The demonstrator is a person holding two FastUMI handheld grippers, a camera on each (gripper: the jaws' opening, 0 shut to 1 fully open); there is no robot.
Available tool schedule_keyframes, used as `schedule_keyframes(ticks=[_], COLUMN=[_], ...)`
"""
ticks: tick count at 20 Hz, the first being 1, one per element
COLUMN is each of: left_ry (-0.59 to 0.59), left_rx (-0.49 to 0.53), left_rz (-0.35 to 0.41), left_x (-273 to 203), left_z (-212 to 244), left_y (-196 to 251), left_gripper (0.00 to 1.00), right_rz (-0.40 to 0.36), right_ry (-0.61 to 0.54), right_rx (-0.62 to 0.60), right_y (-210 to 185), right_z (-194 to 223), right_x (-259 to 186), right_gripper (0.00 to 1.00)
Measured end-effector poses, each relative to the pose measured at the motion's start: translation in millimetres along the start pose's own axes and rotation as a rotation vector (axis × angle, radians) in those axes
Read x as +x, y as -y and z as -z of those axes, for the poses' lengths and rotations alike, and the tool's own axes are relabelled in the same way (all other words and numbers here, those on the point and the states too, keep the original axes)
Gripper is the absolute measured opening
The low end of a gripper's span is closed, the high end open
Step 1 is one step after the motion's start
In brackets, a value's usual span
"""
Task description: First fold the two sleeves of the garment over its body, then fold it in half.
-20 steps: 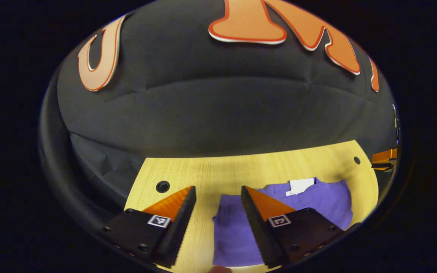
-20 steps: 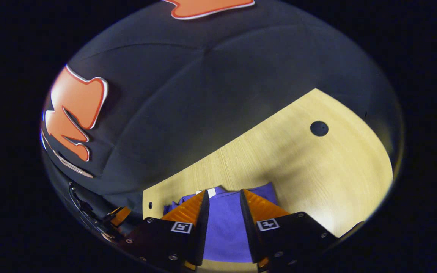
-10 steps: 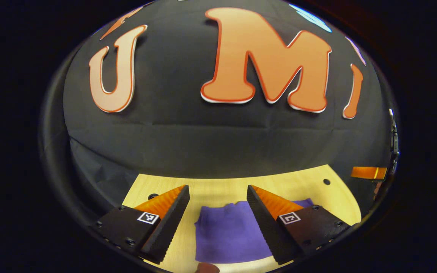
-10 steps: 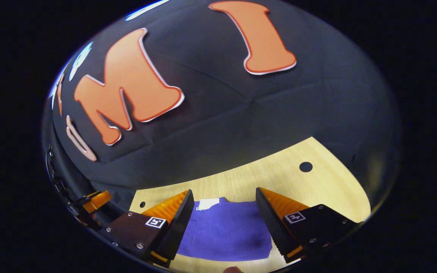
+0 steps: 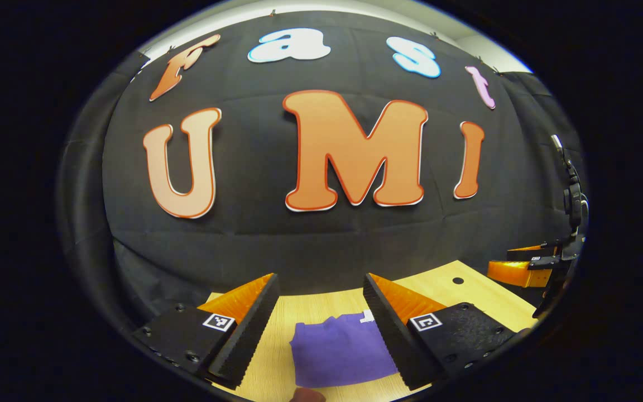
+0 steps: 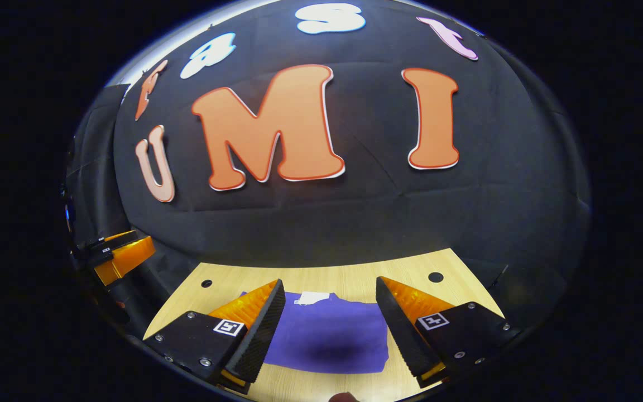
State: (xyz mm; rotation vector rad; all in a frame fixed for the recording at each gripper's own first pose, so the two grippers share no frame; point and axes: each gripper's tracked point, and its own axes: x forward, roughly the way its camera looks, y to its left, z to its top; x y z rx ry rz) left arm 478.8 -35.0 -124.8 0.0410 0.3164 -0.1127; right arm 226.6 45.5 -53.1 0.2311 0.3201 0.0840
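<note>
Both tools, left (image 5: 320, 304) and right (image 6: 330, 307), gape empty above the folded garment (image 6: 330, 338) lying on the tabletop (image 6: 355, 273), ahead and below.

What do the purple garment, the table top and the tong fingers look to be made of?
Purple garment: soft matte knit fabric, judging by its fine texture and limp folded edges. Table: light wood or wood-look laminate, with visible straight grain. Tong fingers: probably moulded plastic, orange ribbed backs, black serrated, perhaps rubbery, gripping faces.

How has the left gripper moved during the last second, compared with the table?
Yes. The left gripper has tilted upward and drawn back: the table and the purple garment now sit lower and smaller in its view.
</note>
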Motion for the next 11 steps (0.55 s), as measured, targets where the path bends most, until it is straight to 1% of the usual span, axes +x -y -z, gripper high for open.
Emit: schedule_keyframes(ticks=[2, 3, 5, 7, 8, 11], left_ry=[0.052, 0.088, 0.135, 0.150, 0.163, 0.175], left_rx=[-0.025, -0.046, -0.068, -0.059, -0.059, -0.044], left_rz=[0.028, 0.055, 0.095, 0.113, 0.129, 0.139], left_x=[-20, -28, -36, -49, -58, -77], left_z=[-8, -15, -21, -16, -14, -7], left_y=[3, 8, 12, 13, 22, 27], left_gripper=[0.98, 0.98, 0.98, 0.97, 0.97, 0.97], right_rz=[0.000, -0.001, 0.018, 0.051, 0.072, 0.089], right_ry=[0.044, 0.068, 0.103, 0.149, 0.169, 0.221], right_rx=[0.012, 0.012, 0.000, -0.022, -0.032, -0.057], right_y=[-13, -19, -24, -28, -30, -39], right_z=[-1, -1, -1, -5, -6, -6], right_x=[-18, -25, -41, -57, -64, -84], right_gripper=[0.97, 0.97, 0.97, 0.97, 0.97, 0.96])
